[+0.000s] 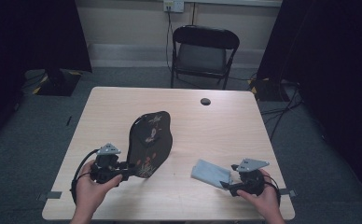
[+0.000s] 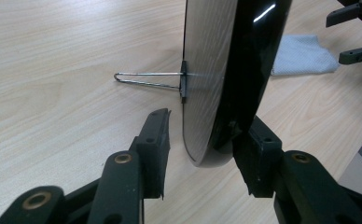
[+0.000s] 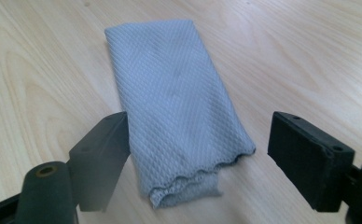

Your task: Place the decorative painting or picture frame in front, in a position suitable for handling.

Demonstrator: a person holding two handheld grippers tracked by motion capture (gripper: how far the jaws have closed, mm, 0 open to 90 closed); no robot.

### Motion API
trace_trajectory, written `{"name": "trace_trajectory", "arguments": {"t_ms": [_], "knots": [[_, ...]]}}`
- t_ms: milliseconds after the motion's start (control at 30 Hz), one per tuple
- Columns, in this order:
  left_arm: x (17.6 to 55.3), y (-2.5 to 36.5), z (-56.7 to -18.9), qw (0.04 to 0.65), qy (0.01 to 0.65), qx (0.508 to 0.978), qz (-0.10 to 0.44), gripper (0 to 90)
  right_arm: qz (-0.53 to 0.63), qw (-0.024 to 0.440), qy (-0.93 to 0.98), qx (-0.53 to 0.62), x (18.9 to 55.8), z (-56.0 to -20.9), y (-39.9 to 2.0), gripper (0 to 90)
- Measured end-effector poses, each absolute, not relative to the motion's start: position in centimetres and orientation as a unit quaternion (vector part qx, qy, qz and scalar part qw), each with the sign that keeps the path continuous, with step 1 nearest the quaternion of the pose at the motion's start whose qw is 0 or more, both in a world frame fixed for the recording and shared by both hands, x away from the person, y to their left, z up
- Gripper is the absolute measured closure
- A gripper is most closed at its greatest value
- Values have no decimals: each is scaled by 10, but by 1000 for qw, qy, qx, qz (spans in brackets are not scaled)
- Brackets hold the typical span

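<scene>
High view: left gripper [image 1: 131, 171] props the black plate [image 1: 149, 142] tilted near the table's [image 1: 216, 126] front-left edge, painted face exposed, probably for wiping. Right gripper [image 1: 229, 182] reaches the grey cloth [image 1: 210, 172] near the front-right edge.

Left gripper view: jaws straddle the plate's rim; one touches, the other stands off. Wire stand [image 2: 146, 79] supports the plate's back.

Right gripper view: jaws spread around the cloth [image 3: 179, 107], not touching. Folds underneath hidden.

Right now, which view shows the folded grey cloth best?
The right gripper view: the cloth lies close up, its weave and scalloped edge clear, between the open tongs. The high view shows it small by the right hand; the left gripper view catches one corner behind the black plate.
</scene>
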State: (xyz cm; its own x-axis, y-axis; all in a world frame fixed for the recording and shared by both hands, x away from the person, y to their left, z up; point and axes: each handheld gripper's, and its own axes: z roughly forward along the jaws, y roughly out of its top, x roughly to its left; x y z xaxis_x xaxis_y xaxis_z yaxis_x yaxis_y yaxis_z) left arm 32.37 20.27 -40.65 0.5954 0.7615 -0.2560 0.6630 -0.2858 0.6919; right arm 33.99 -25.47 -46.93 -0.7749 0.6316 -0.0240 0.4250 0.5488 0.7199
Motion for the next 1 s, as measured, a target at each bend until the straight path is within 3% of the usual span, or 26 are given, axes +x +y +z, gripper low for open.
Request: {"name": "trace_trajectory", "arguments": {"t_ms": [267, 400, 900, 1000], "knots": [[324, 202, -405, 405, 435, 801, 70, 562, 361, 129, 870, 310, 349, -470, -245, 274], [324, 204, -407, 410, 440, 796, 70, 562, 359, 122, 873, 306, 352, -470, -238, 359], [325, 201, -409, 412, 438, 796, 64, 548, 337, 101, 876, 331, 353, -482, -231, 414], [325, 200, -408, 412, 436, 798, 62, 535, 344, 104, 866, 347, 353, -483, -233, 479]]}}
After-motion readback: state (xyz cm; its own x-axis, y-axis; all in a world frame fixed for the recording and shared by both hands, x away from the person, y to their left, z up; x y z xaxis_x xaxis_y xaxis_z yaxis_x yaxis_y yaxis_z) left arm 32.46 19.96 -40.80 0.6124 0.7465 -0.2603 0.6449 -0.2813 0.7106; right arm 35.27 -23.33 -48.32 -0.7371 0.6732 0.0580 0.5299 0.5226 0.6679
